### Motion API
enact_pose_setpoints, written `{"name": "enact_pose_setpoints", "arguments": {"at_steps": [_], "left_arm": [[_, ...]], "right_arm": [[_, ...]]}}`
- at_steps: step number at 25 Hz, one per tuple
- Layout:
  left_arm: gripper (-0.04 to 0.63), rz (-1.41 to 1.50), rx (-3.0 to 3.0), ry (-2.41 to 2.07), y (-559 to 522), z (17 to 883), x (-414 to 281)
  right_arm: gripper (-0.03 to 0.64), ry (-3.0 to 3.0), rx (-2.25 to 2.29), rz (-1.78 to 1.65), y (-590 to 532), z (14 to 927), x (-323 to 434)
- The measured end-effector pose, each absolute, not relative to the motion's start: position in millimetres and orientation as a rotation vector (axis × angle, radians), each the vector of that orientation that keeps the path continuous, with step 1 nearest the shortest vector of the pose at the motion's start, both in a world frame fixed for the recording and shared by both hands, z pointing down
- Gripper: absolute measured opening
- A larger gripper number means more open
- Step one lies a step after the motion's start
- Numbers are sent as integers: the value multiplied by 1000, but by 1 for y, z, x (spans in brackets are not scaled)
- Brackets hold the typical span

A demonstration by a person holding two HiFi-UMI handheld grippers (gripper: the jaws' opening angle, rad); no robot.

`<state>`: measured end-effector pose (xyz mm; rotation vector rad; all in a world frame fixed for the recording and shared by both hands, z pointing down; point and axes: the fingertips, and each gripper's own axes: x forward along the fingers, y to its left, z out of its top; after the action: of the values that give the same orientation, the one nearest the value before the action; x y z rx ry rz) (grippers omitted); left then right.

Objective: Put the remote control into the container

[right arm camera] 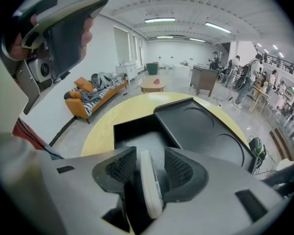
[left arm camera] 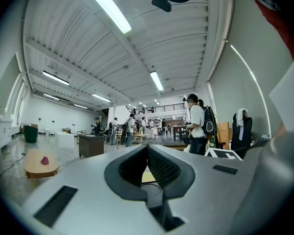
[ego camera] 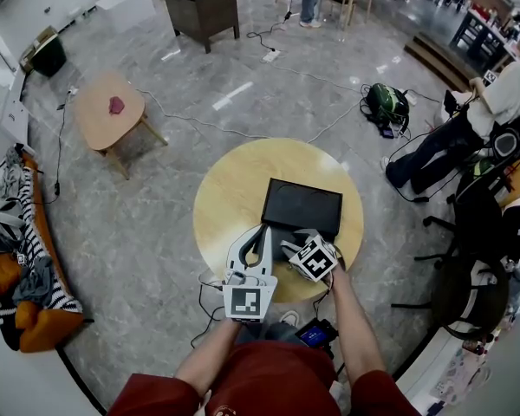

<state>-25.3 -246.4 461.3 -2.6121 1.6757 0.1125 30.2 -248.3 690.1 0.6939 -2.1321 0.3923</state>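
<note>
Over the container (right arm camera: 137, 131), toward the table's (ego camera: 217, 189) near edge, your right claw (right arm camera: 150, 158) stands spread around the remote control (right arm camera: 149, 185) to release it inside, while your left claw (left arm camera: 147, 151) idles pressed together.

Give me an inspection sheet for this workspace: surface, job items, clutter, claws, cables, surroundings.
Surface: round wooden table.
Job's things: open black container, black lid beside it; white remote on edge between the pads of the right claw, above the container.
Clutter: nothing seen on the table.
Grippers: right claw open, pads not pinching the remote; left claw shut, empty.
Cables: floor cable trailing past the table; looped cable at the table's near edge.
Surroundings: small table, sofa, cabinet, green bag, seated person.
</note>
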Motion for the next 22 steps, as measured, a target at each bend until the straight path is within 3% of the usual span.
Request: {"name": "enact_pose_setpoints", "arguments": {"at_steps": [22], "left_arm": [[16,75,-2631,1636,-237,463,-12]], "right_arm": [[173,-2394,1066,233,-239,597,40]]}}
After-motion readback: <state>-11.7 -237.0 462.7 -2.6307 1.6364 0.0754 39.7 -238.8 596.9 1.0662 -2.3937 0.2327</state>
